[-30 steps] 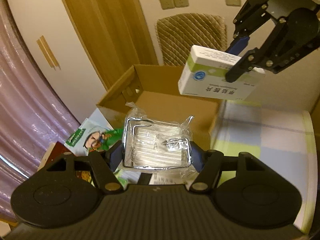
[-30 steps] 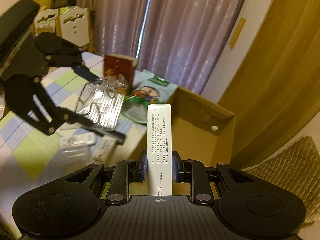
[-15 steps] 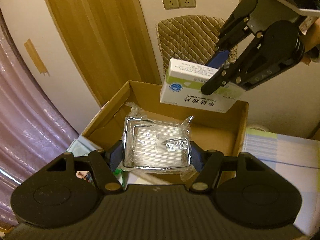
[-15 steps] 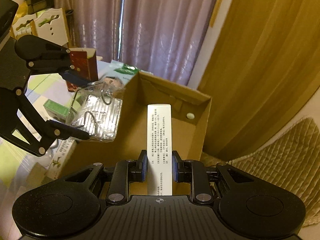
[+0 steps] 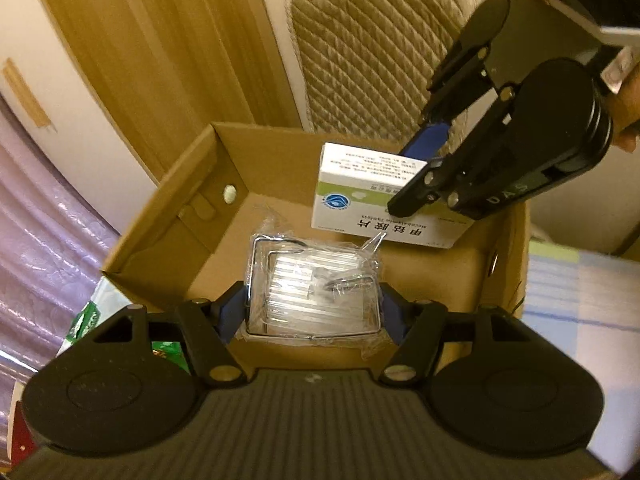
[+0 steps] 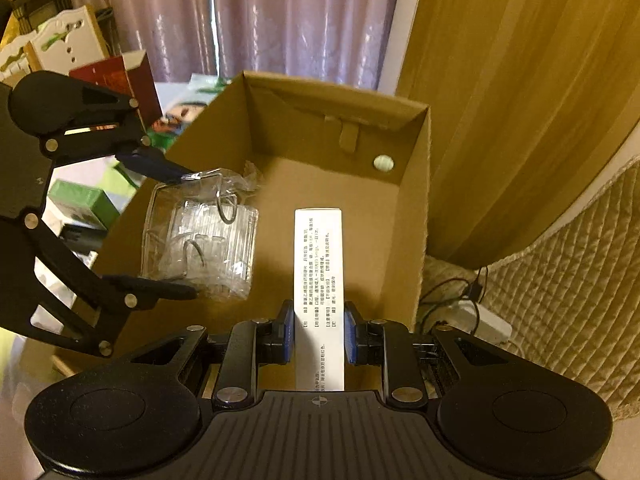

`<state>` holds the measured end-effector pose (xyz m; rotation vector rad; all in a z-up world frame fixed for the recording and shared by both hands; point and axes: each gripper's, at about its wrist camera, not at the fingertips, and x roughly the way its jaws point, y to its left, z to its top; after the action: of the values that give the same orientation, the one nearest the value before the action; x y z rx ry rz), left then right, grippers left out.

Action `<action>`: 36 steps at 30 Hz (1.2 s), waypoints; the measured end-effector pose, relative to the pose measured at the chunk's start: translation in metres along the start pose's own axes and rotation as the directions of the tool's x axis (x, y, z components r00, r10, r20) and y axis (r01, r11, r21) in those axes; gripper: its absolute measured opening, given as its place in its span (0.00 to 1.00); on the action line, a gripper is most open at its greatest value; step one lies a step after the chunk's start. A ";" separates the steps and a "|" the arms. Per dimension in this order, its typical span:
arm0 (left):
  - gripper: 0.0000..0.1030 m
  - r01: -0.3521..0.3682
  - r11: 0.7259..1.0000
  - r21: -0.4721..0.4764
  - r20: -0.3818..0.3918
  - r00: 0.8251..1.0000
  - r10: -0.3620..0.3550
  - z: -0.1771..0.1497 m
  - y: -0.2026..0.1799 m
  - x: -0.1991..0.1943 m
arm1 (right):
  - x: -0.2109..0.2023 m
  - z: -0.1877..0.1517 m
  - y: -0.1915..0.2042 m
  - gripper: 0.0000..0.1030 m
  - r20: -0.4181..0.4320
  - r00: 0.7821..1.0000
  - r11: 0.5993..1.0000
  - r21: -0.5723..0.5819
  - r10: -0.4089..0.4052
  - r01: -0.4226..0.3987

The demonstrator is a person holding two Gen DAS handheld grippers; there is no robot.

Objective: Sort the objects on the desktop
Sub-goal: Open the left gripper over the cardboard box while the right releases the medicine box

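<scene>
My left gripper (image 5: 314,312) is shut on a clear plastic packet with a chrome wire rack (image 5: 312,294) and holds it over the near part of an open cardboard box (image 5: 168,216). My right gripper (image 6: 319,336) is shut on a white and green medicine box (image 6: 319,264) and holds it above the same cardboard box (image 6: 412,216). In the left wrist view the medicine box (image 5: 360,208) hangs over the box's far right side in the right gripper (image 5: 416,184). In the right wrist view the packet (image 6: 200,240) sits in the left gripper (image 6: 188,232).
A green snack bag (image 5: 88,320) lies left of the box. A red book (image 6: 120,80) and a green carton (image 6: 80,202) stand on the table beyond the box. A quilted chair back (image 5: 372,56) and wooden panel (image 6: 520,80) stand behind. A power strip with cables (image 6: 472,312) lies right.
Both grippers have moved forward and down over the cardboard box, each still holding its object. The medicine box has dropped lower, toward the box's inside.
</scene>
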<state>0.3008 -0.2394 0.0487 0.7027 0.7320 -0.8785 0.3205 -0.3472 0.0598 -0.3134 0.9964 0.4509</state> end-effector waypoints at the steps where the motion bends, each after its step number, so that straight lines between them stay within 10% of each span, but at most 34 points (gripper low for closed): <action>1: 0.63 0.002 1.000 0.007 -0.011 1.000 -0.002 -0.001 -0.001 0.005 | 0.006 0.000 0.002 0.23 -0.007 1.000 1.000 -0.003 0.001 -0.001; 36: 0.66 -0.022 0.994 0.108 -0.049 0.998 0.028 -0.008 0.001 0.028 | 0.058 0.000 0.022 0.23 -0.114 0.993 0.998 -0.068 -0.006 -0.001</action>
<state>0.3122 -0.2441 0.0220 0.8310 0.7232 -0.8848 0.3365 -0.3156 0.0094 -0.4052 1.0936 0.4694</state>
